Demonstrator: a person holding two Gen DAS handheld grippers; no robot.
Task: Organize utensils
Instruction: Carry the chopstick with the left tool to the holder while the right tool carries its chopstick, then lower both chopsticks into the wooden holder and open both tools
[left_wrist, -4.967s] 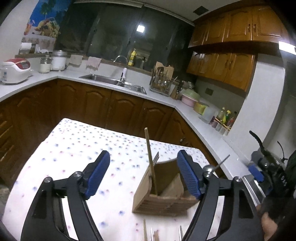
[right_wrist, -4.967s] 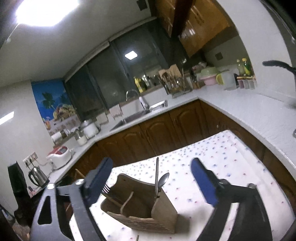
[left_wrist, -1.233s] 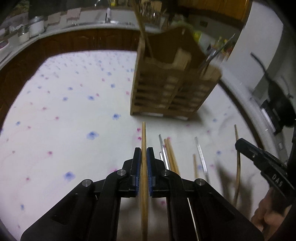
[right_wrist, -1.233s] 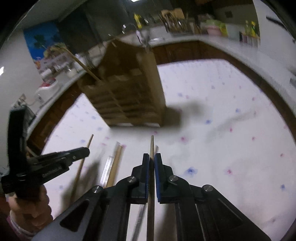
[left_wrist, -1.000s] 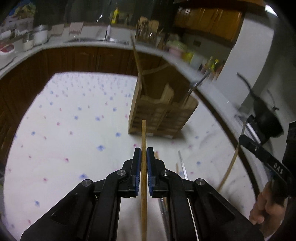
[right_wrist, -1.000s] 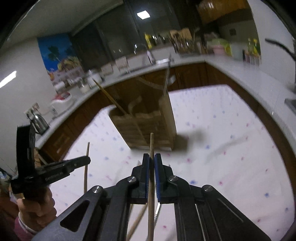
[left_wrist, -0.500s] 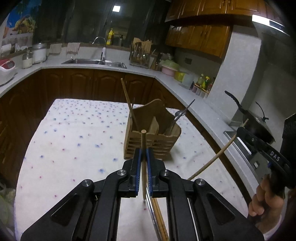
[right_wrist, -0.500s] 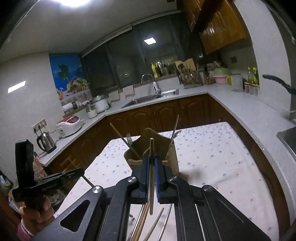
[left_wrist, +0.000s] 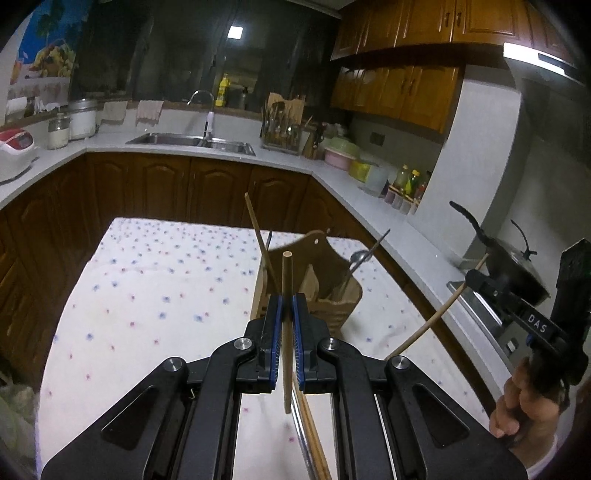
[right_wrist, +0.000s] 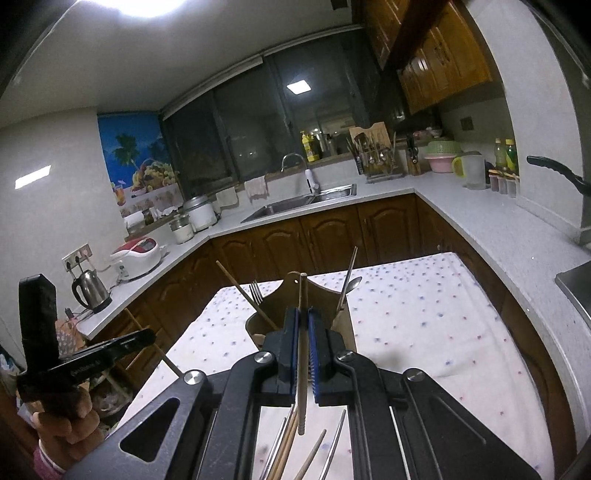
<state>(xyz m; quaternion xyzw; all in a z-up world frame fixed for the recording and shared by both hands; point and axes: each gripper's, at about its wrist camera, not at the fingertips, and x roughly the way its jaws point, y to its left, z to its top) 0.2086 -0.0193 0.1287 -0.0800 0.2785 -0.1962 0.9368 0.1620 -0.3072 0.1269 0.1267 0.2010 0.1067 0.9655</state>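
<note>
Wooden utensil holder (left_wrist: 325, 284) stands upright on a table covered with a white cloth dotted in blue and pink (left_wrist: 155, 295), toward the table's far edge, right of the middle. Inside it, a wooden chopstick (left_wrist: 260, 243) leans left, a fork (right_wrist: 255, 291) stands beside it, and a spoon (right_wrist: 354, 283) rests in the right compartment.

The left gripper (left_wrist: 287, 314) is raised above the table, its blue-padded jaws clenched on a wooden chopstick of its own (left_wrist: 286, 325), held nearly upright in front of the holder. The right gripper (right_wrist: 303, 332) is likewise lifted, its jaws clamped on another chopstick (right_wrist: 303, 350), also close to vertical and lined up with the holder.

Near the table's front edge, below both grippers, loose chopsticks and metal utensils (right_wrist: 291, 446) lie together on the cloth, roughly parallel.
</note>
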